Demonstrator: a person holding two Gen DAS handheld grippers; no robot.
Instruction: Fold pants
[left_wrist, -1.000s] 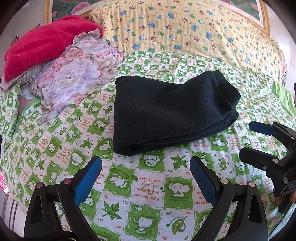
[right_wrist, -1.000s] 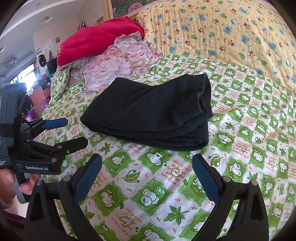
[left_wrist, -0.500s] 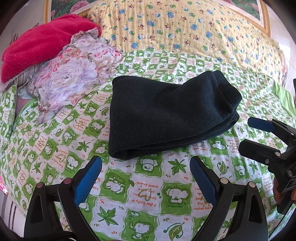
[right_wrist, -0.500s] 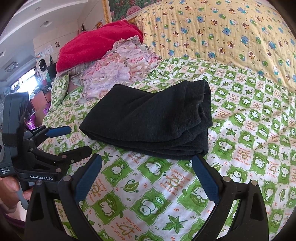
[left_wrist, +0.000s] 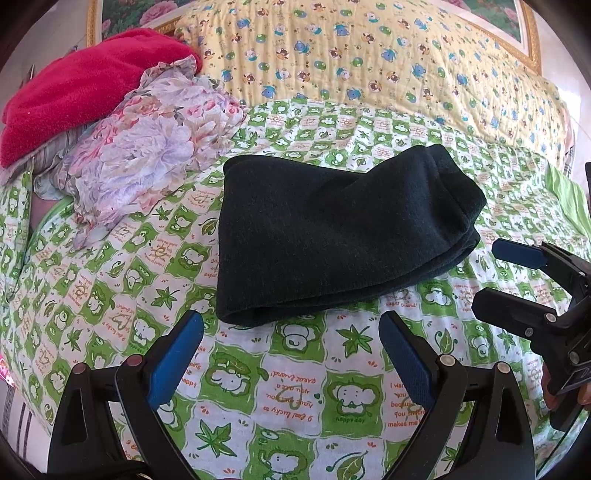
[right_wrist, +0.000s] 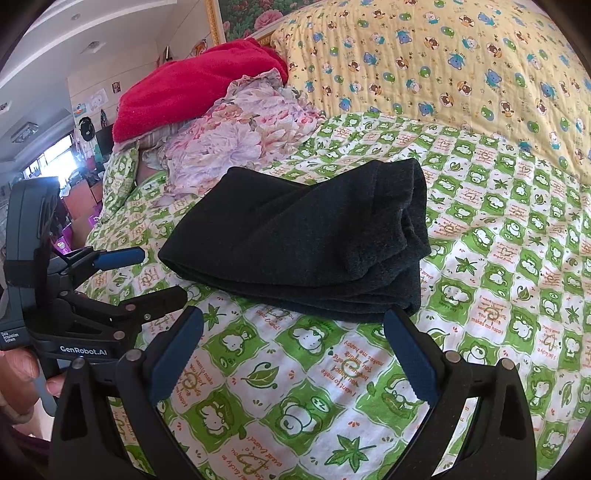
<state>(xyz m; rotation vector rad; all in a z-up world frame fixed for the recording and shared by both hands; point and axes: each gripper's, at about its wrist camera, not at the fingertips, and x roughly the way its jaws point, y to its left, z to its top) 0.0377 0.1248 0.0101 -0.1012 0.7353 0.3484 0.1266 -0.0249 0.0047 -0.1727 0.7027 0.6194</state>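
Since a second ago both grippers have drawn a little nearer to the pants, and the folded bundle now sits lower and larger in each wrist view; the pants themselves have not changed shape.

The dark pants (left_wrist: 332, 236) lie folded in a thick bundle on the green and white bed sheet (left_wrist: 288, 387), with the layered edges turned toward the right side and the rounded fold toward the left. Nothing touches them.

The left gripper (left_wrist: 291, 332) hovers over the sheet just in front of the bundle's near edge. Its blue-padded fingers (left_wrist: 173, 362) stand wide apart and hold nothing. The right gripper (right_wrist: 293, 330) is in the same way, wide and empty, its tips just before the near edge of the pants (right_wrist: 303, 240). In the right wrist view the left gripper (right_wrist: 147, 275) shows at the left edge, held by a hand (right_wrist: 22, 373); its fingers are spread too.

Behind the pants, near the far left corner, a flowered cloth (left_wrist: 147, 147) is heaped up, with a red blanket (left_wrist: 81, 88) on top of it. A yellow quilt with small bears (left_wrist: 369, 66) covers the head of the bed.
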